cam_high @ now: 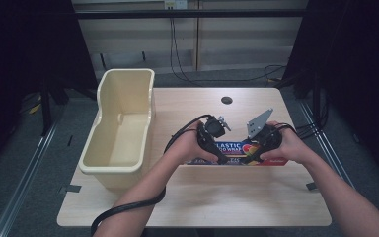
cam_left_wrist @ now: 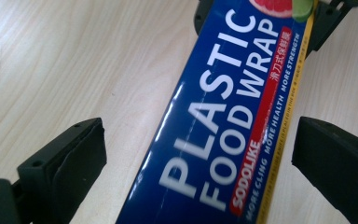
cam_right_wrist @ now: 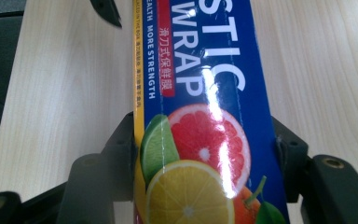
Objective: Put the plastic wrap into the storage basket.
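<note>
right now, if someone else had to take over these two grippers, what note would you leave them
Left gripper: open, jaws standing apart on either side of the plastic wrap box, not touching it.
Right gripper: shut on the box at its fruit-picture end, one jaw against each long side.
Box: lying flat on the wooden table, right of the cream tub, which looks empty.
Done: right-hand grip made.
Left: close the left gripper on the lettered end, then lift with both. The tub seems the likely destination, but that is a guess.
</note>
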### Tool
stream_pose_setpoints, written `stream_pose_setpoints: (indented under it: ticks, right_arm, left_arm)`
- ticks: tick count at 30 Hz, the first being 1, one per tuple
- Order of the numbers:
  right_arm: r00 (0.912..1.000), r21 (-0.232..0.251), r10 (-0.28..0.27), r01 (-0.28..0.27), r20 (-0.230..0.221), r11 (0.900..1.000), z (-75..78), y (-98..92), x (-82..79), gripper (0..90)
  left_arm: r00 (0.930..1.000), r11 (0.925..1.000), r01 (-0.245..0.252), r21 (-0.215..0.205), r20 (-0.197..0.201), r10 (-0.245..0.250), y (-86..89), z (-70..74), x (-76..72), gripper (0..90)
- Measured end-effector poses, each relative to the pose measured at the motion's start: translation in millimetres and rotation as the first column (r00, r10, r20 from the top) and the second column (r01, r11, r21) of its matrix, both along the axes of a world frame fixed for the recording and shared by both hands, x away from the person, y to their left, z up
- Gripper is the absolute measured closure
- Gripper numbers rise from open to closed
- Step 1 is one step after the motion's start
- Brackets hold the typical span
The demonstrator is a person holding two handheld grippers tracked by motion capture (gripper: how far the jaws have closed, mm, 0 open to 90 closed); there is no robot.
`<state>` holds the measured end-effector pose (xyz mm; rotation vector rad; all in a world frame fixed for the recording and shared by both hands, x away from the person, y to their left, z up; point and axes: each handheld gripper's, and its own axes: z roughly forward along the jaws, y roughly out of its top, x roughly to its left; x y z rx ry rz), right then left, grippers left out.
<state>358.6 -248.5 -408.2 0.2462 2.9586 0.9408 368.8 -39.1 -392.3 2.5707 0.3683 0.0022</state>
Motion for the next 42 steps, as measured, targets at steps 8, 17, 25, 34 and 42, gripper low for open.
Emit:
stream_pose_setpoints:
  ticks: [8, 17, 25, 34, 42]
  right_arm:
    - [0.9991, -0.009, 0.038, -0.038, 0.019, 0.999, 6.0, 6.3, -0.5, 41.0]
    - [0.9988, 0.029, 0.049, -0.049, -0.007, 0.998, 6.9, 3.3, 1.2, 34.9]
    - [0.9639, 0.209, -0.266, 0.256, 0.020, 0.944, 25.2, -29.6, 7.6, 0.8]
    - [0.9053, 0.221, -0.420, 0.397, 0.065, 0.891, 21.0, -49.2, -0.7, 1.3]
    - [0.8960, 0.217, -0.441, 0.421, 0.050, 0.881, 11.9, -48.1, -9.0, 2.1]
  left_arm:
    - [0.9993, 0.9984, 0.023, 0.052, -0.030, -0.022, -5.9, -4.4, 1.3, 10.0]
    - [0.9961, 0.9968, 0.044, 0.067, -0.079, -0.038, -8.5, 7.2, -9.6, 37.5]
    - [0.9832, 0.9896, -0.126, 0.071, -0.124, 0.134, 21.0, 30.1, 5.7, 39.7]
    - [0.9671, 0.9692, -0.218, 0.116, -0.108, 0.230, 39.2, 55.9, 9.9, 39.6]
    - [0.9559, 0.9599, -0.257, 0.112, -0.117, 0.270, 47.9, 73.7, 10.2, 39.6]
